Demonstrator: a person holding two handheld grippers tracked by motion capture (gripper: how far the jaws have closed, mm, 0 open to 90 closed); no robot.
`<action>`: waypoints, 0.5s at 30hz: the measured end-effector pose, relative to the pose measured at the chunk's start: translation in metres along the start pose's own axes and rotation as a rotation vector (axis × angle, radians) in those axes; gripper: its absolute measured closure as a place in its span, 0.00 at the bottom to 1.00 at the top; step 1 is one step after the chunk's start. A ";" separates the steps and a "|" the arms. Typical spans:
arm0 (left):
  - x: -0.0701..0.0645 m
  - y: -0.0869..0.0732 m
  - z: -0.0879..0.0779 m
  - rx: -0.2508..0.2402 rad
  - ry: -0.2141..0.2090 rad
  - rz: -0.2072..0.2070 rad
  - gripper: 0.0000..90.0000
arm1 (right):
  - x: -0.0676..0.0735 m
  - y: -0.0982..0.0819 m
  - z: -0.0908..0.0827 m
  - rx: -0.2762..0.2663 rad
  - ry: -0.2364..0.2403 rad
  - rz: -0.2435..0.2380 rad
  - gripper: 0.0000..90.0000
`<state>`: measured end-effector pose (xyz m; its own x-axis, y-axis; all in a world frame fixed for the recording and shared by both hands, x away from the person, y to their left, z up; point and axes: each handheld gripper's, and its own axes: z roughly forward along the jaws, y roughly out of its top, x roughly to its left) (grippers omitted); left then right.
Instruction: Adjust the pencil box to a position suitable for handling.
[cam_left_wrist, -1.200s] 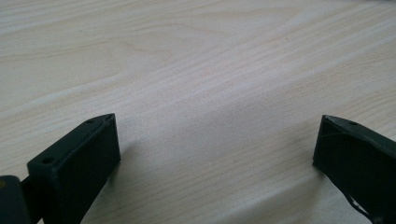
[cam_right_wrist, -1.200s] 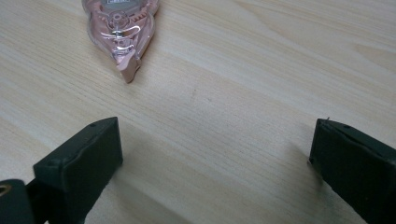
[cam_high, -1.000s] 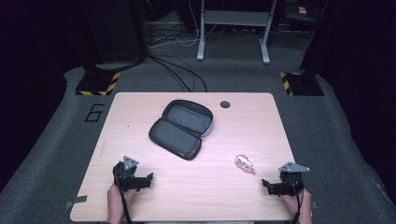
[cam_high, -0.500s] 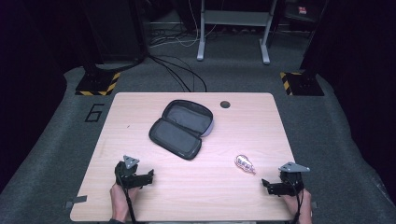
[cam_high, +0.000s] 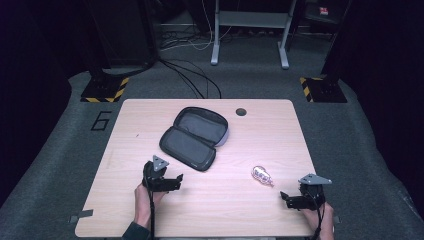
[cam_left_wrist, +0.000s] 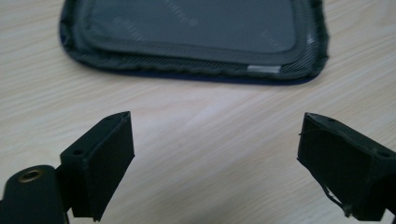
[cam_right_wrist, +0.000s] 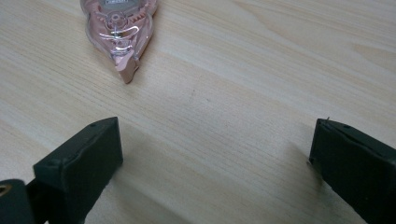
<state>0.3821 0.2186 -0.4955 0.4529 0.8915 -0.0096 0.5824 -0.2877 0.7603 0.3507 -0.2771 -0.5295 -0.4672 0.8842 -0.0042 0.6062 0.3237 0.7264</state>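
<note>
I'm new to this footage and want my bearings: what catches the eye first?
The open dark pouch lies unzipped mid-table. A small pink tape dispenser sits nearer the right gripper, whose fingers stand apart. The left gripper, also empty, points at the pouch.

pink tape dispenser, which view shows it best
The right gripper view: the pink tape dispenser lies close and sharp, though its top is cut off. The high view shows it whole but tiny.
</note>
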 end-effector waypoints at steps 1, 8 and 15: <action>-0.005 0.005 0.003 -0.005 -0.019 0.010 0.13 | 0.000 0.000 0.000 0.000 0.001 0.000 0.02; -0.020 0.020 0.013 -0.016 -0.058 0.060 0.12 | 0.000 0.000 0.000 0.000 -0.004 -0.001 0.02; -0.033 0.035 0.022 -0.018 -0.084 0.113 0.13 | 0.000 0.000 0.000 -0.001 -0.001 0.002 0.02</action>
<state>0.4026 0.1715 -0.4830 0.5702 0.8212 0.0230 0.5127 -0.3776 0.7711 0.3509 -0.2773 -0.5295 -0.4657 0.8849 -0.0035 0.6064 0.3220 0.7271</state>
